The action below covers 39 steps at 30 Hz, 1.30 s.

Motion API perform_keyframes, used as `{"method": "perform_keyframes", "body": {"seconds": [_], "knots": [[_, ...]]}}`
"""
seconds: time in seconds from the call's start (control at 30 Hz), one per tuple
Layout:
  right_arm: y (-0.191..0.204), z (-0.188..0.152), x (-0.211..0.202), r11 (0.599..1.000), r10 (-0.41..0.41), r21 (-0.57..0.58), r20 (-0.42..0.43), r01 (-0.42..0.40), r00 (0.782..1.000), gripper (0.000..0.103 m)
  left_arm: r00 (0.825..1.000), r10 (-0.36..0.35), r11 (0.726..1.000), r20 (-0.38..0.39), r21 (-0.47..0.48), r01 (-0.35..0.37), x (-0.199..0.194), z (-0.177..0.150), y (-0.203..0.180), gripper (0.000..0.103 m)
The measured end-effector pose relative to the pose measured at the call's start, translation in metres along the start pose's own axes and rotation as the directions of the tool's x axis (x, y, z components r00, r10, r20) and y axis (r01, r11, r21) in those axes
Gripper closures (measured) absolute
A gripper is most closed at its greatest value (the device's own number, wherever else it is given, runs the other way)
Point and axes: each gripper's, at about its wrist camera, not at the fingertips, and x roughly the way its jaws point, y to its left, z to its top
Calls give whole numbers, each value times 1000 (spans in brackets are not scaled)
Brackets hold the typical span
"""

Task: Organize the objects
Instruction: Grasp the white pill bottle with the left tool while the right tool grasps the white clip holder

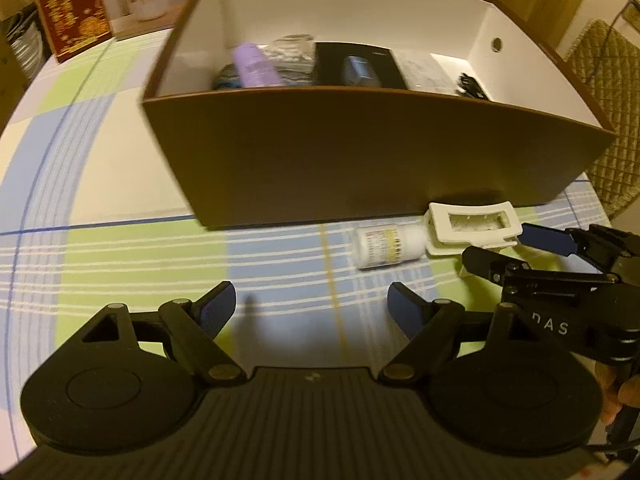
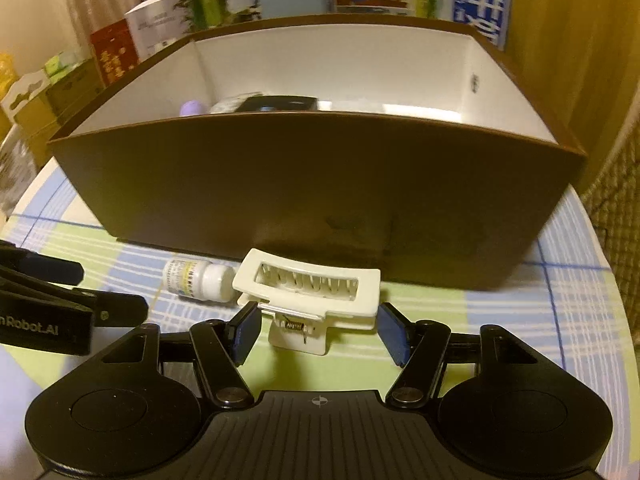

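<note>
Both fingers of the right gripper (image 2: 318, 332) are spread wide, one blue pad on each side of a white hair claw clip (image 2: 310, 292), near its ends but with a sliver of gap on each side as far as the right wrist view shows (nothing pinched). The clip lies on the checked tablecloth (image 2: 520, 320), just in front of the near wall of a brown box (image 2: 312, 192) with a white interior, at 12 o'clock from the right gripper. A small white pill bottle (image 2: 200, 278) lies on its side at the clip's 9 o'clock, its cap end just beside or touching the clip; which one I cannot tell.

Fingers of the left gripper (image 1: 312, 308) are also spread apart, with only bare cloth between them. From the left wrist view, the bottle (image 1: 384, 248) sits at about 1 o'clock, the clip (image 1: 472, 226) beyond it at 2 o'clock, and the right gripper (image 1: 500, 250) reaches in from 3 o'clock, its upper blue pad close to the clip's end.

Inside the box, toward its left half, lie a lilac tube (image 1: 256, 66), a black case (image 1: 358, 66) with a bluish item on it, and some clear wrapping (blurred); a small dark thing (image 1: 470, 86) rests at the right
</note>
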Motion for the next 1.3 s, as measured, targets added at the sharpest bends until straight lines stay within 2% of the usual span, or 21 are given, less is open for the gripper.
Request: {"method": "perform_keyframes", "body": {"seconds": [0.27,0.6,0.7,0.77,1.0,1.17,1.3], "knots": [[-31,-10,-17,993,-80,92,-7,80,997,42,997,-63,998,44,32,62,12,3,-26,24],[-57,-16,-29,979,-100,177,-9,100,995,42,996,-51,999,77,1,51,35,11,-40,35],[-58,-15,-28,973,-96,207,-20,98,995,33,996,-44,999,72,19,42,41,13,-43,44],[-56,-15,-29,970,-94,223,-9,94,996,23,997,-43,999,68,30,41,43,13,-44,58],[-39,-8,-17,973,-124,195,-7,123,992,18,997,-12,999,79,47,8,40,12,-35,58],[-32,-3,-5,969,-173,181,-1,171,985,16,997,16,1000,73,8,-17,36,12,-17,58],[-29,1,4,972,-182,150,2,179,983,16,997,31,999,70,-14,-30,34,11,-4,58]]}}
